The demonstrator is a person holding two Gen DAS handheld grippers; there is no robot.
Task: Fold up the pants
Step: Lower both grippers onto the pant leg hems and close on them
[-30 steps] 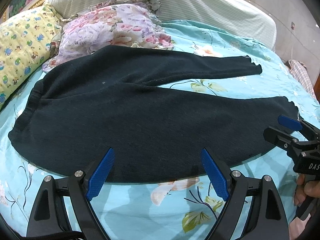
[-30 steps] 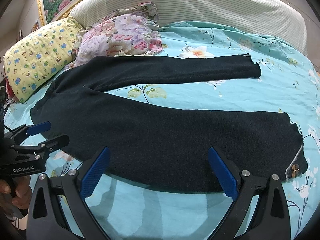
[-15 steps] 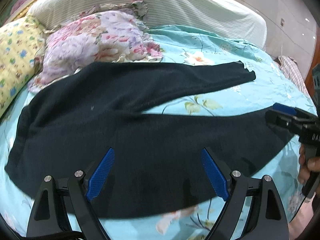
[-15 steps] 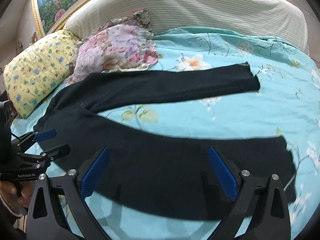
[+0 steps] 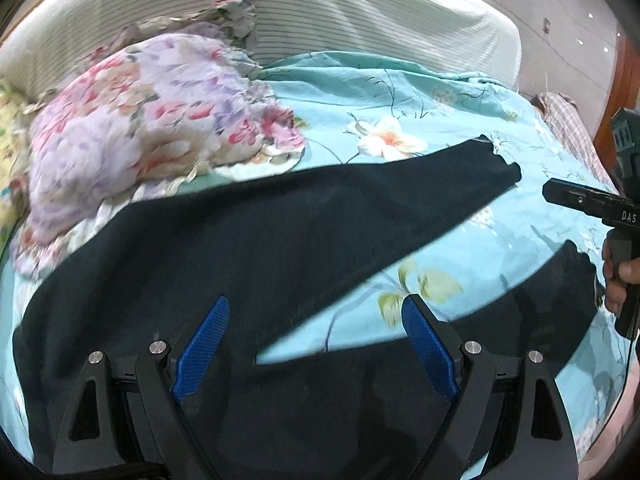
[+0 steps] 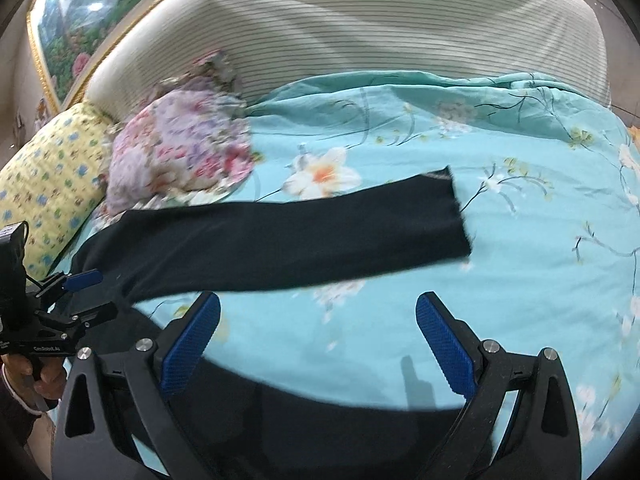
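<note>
Pants (image 5: 280, 232): dark, spread across the bed (image 5: 400, 92); near leg partly hidden under both claws.
Left claw (image 5: 316, 348): spread, empty.
Right claw (image 6: 316, 344): spread, empty.
Pillows: motion-blurred.

Probably a home bedroom: a bed with floral turquoise cover (image 6: 520, 240), pillows (image 6: 44, 184), padded headboard (image 6: 360, 24).

Lighting: bright, even, indoor. Shadows: soft, on the sheet (image 6: 540, 248). Blur: motion smear, worst on the pillow (image 5: 132, 148). Edges: fisheye bending, black corner vignette.
</note>
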